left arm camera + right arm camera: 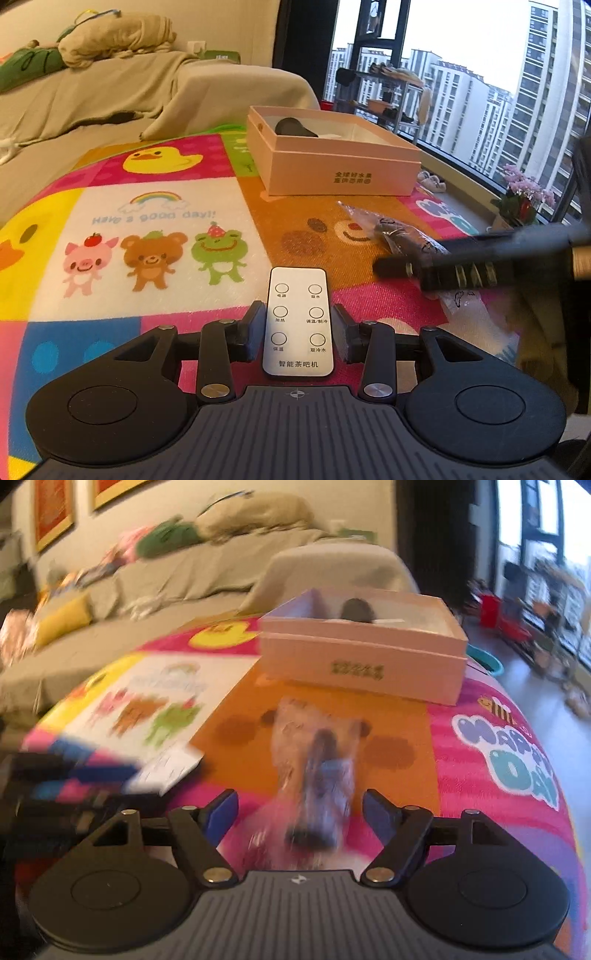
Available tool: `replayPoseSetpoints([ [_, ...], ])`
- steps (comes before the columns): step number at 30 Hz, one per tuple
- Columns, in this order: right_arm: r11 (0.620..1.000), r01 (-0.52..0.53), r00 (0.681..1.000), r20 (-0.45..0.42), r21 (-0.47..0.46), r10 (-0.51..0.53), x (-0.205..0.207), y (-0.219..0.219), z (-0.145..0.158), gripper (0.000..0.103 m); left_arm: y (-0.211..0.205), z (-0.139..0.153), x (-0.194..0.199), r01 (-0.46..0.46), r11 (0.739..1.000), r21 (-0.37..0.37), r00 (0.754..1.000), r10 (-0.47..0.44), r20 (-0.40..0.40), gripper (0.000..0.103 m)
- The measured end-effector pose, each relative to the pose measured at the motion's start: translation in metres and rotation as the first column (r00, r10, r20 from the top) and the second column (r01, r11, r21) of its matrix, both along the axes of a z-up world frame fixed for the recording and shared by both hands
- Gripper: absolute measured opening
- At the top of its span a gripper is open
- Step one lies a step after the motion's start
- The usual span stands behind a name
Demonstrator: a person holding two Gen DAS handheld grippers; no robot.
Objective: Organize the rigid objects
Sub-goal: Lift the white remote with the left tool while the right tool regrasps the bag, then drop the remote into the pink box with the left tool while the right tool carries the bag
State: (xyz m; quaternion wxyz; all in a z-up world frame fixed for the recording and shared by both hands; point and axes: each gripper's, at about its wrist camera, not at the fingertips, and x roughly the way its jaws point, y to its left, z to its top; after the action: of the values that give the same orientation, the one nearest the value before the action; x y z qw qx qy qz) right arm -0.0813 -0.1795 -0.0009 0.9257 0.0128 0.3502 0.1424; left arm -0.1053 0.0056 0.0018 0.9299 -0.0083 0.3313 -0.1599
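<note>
The big bright cartoon play mat [155, 221] covers the table, and the open pink cardboard box [332, 162] sits at its far side with a dark rounded thing [293, 127] inside — too hidden to name. The left gripper [298, 328] reaches low and flat, its fingers spread on both sides of the flat white remote control [297, 321]; whether they touch it I cannot tell. The right gripper [300, 812] points at the box, spread wide around a clear plastic bag with a dark stick-shaped thing [317, 771] — all blurry.
</note>
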Motion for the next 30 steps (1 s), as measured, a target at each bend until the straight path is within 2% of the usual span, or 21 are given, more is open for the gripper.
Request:
replayPoseSetpoints([
  [1,1.000,0.011,1.000,-0.014,0.010,-0.010,0.005,0.000,0.003,0.048,0.001,0.000,0.000,-0.003,1.000,-0.007,1.000,0.003,-0.001,0.043],
  [2,1.000,0.007,1.000,-0.023,-0.007,-0.007,0.007,0.002,0.003,0.032,0.002,0.000,0.000,-0.004,1.000,-0.012,1.000,0.004,-0.001,0.043],
  [4,0.997,-0.015,1.000,-0.017,-0.074,0.014,0.004,0.010,0.004,0.022,0.002,-0.001,-0.001,-0.001,1.000,-0.009,1.000,0.001,0.010,0.043],
  [7,0.991,-0.077,0.997,0.010,-0.114,0.079,-0.010,0.015,0.004,0.020,0.002,-0.003,-0.002,0.005,1.000,-0.004,1.000,-0.005,0.031,0.043],
  [9,0.990,-0.099,0.995,0.011,-0.097,0.100,-0.017,0.011,0.010,0.020,0.002,-0.003,-0.001,0.015,1.000,-0.012,0.999,-0.015,0.036,0.043],
  [10,0.992,-0.106,0.994,0.017,-0.074,0.108,-0.019,0.007,0.014,0.020,0.004,-0.001,0.001,0.025,0.999,-0.027,0.999,-0.024,0.030,0.043],
  [13,0.995,-0.095,0.995,0.023,0.010,0.095,-0.016,-0.010,0.035,0.020,0.009,0.011,0.015,0.067,0.989,-0.135,0.998,-0.067,0.007,0.043],
  [15,0.996,-0.080,0.996,0.048,0.039,0.078,-0.013,-0.020,0.049,0.020,0.007,0.032,0.031,0.085,0.983,-0.165,0.996,-0.078,0.044,0.043],
  [18,0.997,-0.051,0.994,0.097,0.060,0.045,-0.011,-0.033,0.067,0.020,-0.002,0.072,0.063,0.094,0.982,-0.164,0.988,-0.072,0.139,0.043],
  [20,0.999,-0.023,0.990,0.138,0.037,0.017,-0.013,-0.036,0.072,0.020,-0.014,0.095,0.091,0.095,0.984,-0.148,0.978,-0.065,0.198,0.043],
  [22,1.000,0.002,0.987,0.163,0.016,-0.004,-0.016,-0.038,0.073,0.020,-0.025,0.108,0.121,0.091,0.983,-0.158,0.973,-0.054,0.226,0.043],
  [24,1.000,0.002,0.989,0.147,0.022,-0.005,-0.016,-0.040,0.068,0.020,-0.036,0.110,0.155,0.098,0.977,-0.189,0.975,-0.056,0.217,0.043],
  [26,1.000,0.000,0.992,0.129,0.006,-0.001,-0.013,-0.040,0.062,0.020,-0.046,0.103,0.182,0.080,0.977,-0.196,0.984,-0.047,0.172,0.043],
  [30,0.999,0.018,0.995,0.095,-0.028,-0.016,-0.003,-0.042,0.052,0.020,-0.051,0.087,0.200,0.026,0.982,-0.186,0.981,0.010,0.193,0.042],
])
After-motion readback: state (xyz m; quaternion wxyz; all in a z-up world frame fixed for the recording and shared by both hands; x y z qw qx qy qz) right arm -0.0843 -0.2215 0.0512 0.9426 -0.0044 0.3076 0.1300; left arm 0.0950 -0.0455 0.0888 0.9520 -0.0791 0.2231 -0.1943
